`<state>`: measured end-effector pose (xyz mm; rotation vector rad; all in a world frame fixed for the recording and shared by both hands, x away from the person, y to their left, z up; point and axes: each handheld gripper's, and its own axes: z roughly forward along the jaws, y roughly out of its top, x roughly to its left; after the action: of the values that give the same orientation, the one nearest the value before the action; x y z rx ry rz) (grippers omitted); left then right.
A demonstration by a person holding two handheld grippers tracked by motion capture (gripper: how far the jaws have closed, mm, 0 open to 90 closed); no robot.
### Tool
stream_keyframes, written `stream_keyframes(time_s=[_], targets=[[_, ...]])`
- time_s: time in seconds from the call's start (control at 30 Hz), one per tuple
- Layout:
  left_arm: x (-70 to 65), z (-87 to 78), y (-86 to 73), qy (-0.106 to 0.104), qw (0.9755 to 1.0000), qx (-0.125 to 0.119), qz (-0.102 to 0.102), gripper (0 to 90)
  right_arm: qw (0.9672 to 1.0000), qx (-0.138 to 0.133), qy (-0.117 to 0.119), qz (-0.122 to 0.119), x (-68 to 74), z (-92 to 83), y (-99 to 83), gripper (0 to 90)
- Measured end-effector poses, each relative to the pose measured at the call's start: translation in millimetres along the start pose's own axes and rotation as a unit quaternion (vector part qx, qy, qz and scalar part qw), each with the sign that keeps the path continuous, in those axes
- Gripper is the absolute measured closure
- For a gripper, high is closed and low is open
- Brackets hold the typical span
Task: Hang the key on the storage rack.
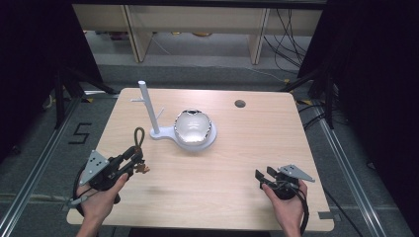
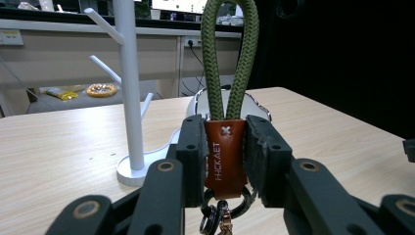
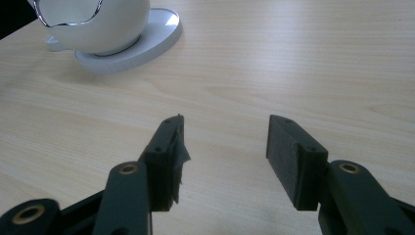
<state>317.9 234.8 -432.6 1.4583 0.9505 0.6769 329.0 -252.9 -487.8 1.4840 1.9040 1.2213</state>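
Left tool [image 1: 132, 159] at worktop's [image 1: 232, 163] 8 o'clock, clamped on keychain [image 2: 225, 147]: brown leather tab with pale lettering, olive braided cord loop upright above jaws, metal rings hanging below. Right tool [image 3: 222, 147] at 4 o'clock, jaws wide, nothing between. Beyond, toward centre: white stand [image 1: 148, 111] with side pegs, its oval base tray [image 1: 210, 140] bearing glossy white dome [image 1: 192, 126].
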Motion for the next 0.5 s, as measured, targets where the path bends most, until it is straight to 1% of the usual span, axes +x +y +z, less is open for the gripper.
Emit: stream_keyframes(time_s=[0.07,0.1,0.13,0.17,0.23,0.27,0.3,0.37,0.4,0.43,0.47,0.5], targets=[[1.6,0.2,1.1,0.002,1.0,-0.002,-0.001,69.0,1.0,0.0,0.0,0.0,-0.2,-0.1,0.0,49.6],[2.9,1.1,1.6,0.001,1.0,-0.008,-0.003,68.9,1.0,0.0,0.0,0.0,-0.3,-0.2,0.0,49.6],[2.9,1.1,1.6,0.001,1.0,-0.008,-0.003,69.0,1.0,0.0,0.0,0.0,-0.3,-0.2,0.0,49.6],[3.8,0.8,2.7,0.004,1.0,-0.004,-0.003,69.0,1.0,-0.001,0.005,0.002,-0.1,-0.7,0.2,49.6],[4.4,1.2,3.1,0.005,1.0,-0.005,-0.003,69.0,1.0,-0.001,0.005,0.002,0.0,-0.8,0.3,49.6],[5.1,1.3,3.5,0.006,1.0,-0.004,-0.002,69.0,0.9999,-0.006,0.002,0.009,1.2,-0.6,-0.1,49.6],[5.7,1.7,4.0,0.007,1.0,-0.004,-0.002,69.0,0.9997,-0.002,0.002,0.023,3.4,-1.5,-0.4,49.6],[7.0,2.2,4.6,0.008,1.0,-0.005,-0.001,68.9,0.9998,-0.003,0.003,0.021,3.2,-1.8,-0.2,49.6],[7.3,2.4,4.8,0.009,0.9999,-0.005,-0.003,68.9,0.9998,-0.003,0.003,0.021,3.2,-1.8,-0.2,49.6],[8.4,2.9,5.0,0.011,0.9999,-0.004,-0.005,69.0,0.9995,0.002,0.006,0.03,4.3,-2.7,0.2,49.6],[9.7,3.8,5.0,0.011,0.9999,-0.006,-0.004,69.0,0.9995,0.002,0.004,0.03,4.2,-2.6,0.3,49.5],[11.1,4.3,5.1,0.013,0.9999,-0.003,-0.008,69.0,0.9995,0.002,0.004,0.03,4.3,-2.7,0.3,49.6]])
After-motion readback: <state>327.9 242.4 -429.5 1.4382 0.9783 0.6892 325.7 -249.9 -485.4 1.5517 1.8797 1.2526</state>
